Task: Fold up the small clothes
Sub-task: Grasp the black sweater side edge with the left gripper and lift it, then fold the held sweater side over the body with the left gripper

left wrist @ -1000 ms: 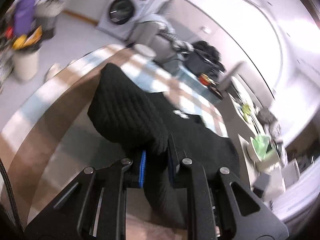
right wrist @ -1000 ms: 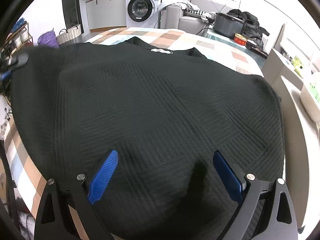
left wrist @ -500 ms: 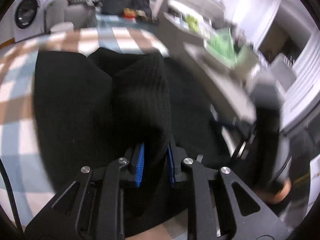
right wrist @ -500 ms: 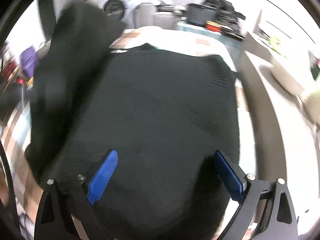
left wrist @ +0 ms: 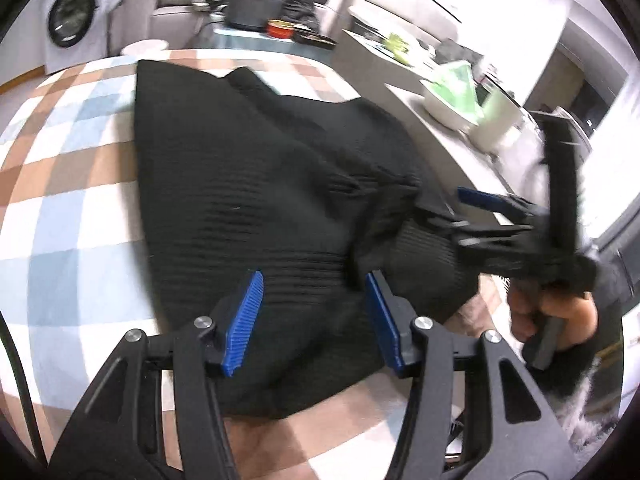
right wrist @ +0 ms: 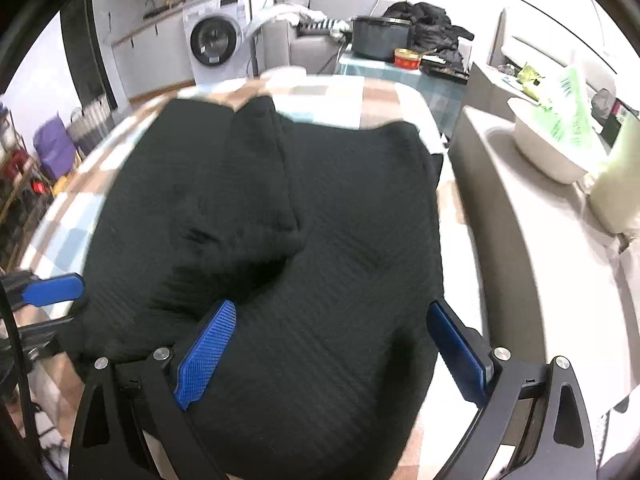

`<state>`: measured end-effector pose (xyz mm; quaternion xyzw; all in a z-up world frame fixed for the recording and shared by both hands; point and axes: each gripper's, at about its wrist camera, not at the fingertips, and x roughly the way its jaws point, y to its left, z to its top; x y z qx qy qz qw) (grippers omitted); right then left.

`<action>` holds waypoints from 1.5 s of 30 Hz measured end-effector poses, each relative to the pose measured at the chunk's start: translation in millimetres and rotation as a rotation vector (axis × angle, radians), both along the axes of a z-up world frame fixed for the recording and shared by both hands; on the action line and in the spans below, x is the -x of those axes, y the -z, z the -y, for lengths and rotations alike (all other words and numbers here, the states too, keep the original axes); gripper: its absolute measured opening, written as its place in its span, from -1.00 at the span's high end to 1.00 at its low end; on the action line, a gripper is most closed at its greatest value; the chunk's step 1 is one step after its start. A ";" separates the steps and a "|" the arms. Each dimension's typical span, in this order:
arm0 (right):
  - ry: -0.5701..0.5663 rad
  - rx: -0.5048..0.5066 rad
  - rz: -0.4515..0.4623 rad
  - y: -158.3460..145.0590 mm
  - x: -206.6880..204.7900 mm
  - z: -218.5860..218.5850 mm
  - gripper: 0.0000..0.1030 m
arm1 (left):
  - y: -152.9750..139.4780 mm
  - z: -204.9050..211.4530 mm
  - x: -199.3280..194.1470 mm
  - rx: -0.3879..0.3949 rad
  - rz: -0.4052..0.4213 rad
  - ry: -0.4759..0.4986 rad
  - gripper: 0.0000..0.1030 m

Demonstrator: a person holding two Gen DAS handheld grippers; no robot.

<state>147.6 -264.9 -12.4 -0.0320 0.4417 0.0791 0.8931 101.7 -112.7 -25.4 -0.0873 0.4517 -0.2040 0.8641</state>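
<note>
A black knit sweater (left wrist: 256, 184) lies on the checked tablecloth (left wrist: 68, 168), with one sleeve (right wrist: 240, 200) folded over its body. My left gripper (left wrist: 314, 318) hovers over the sweater's near hem. Its jaws are opening, and the blue pads stand apart without pressing the fabric that lies below them. My right gripper (right wrist: 332, 354) is wide open above the sweater's lower right part and holds nothing. It also shows in the left wrist view, right gripper (left wrist: 476, 208), held by a hand (left wrist: 560, 312). The left gripper's fingertips (right wrist: 52, 290) show at the left edge of the right wrist view.
A grey counter (right wrist: 516, 248) runs along the table's right side and carries a white bowl (right wrist: 548, 148) with green paper. Behind the table stand a dark pot (right wrist: 380, 36), a red tin (right wrist: 406, 58), a pile of dark clothes and a washing machine (right wrist: 214, 40).
My left gripper carried the sleeve across the sweater to the right, then its jaws parted and let the sleeve go. The right gripper stayed open, with the sleeve now lying in its view.
</note>
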 end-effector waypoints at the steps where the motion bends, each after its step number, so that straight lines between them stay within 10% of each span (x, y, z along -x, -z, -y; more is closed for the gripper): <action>1: 0.000 -0.018 0.013 -3.8 -0.4 -0.7 -0.90 | 2.7 -5.8 0.4 0.005 -0.008 -0.013 0.03; 7: -0.039 -0.224 0.050 -23.0 1.6 -4.5 -0.90 | 19.0 -22.7 9.4 0.001 -0.021 -0.029 0.02; 14: -0.026 -0.391 -0.110 17.8 -27.0 -14.1 -0.65 | 28.0 -40.5 3.2 0.006 -0.032 -0.080 0.02; 18: -0.032 -0.474 -0.181 35.4 -39.6 -23.0 -0.32 | 29.5 -61.9 2.2 0.030 -0.036 -0.127 0.03; 21: -0.045 -0.457 -0.169 33.8 -42.2 -34.0 0.55 | 30.2 -77.6 2.3 0.038 -0.040 -0.165 0.02; 23: -0.037 -0.445 -0.126 23.2 -40.7 -38.0 0.71 | 28.0 -85.8 3.7 0.049 -0.034 -0.183 0.03; 31: -0.068 -0.381 0.171 -58.9 36.8 -21.9 0.74 | 25.0 -107.4 3.2 0.065 -0.028 -0.229 0.02; 37: 0.007 -0.226 -0.072 6.5 41.7 -2.9 0.71 | 39.9 -94.3 -11.6 0.066 -0.078 -0.191 0.02; 45: 0.005 -0.237 -0.073 1.7 40.4 15.9 0.06 | 56.0 -80.2 -52.2 0.090 -0.117 -0.179 0.02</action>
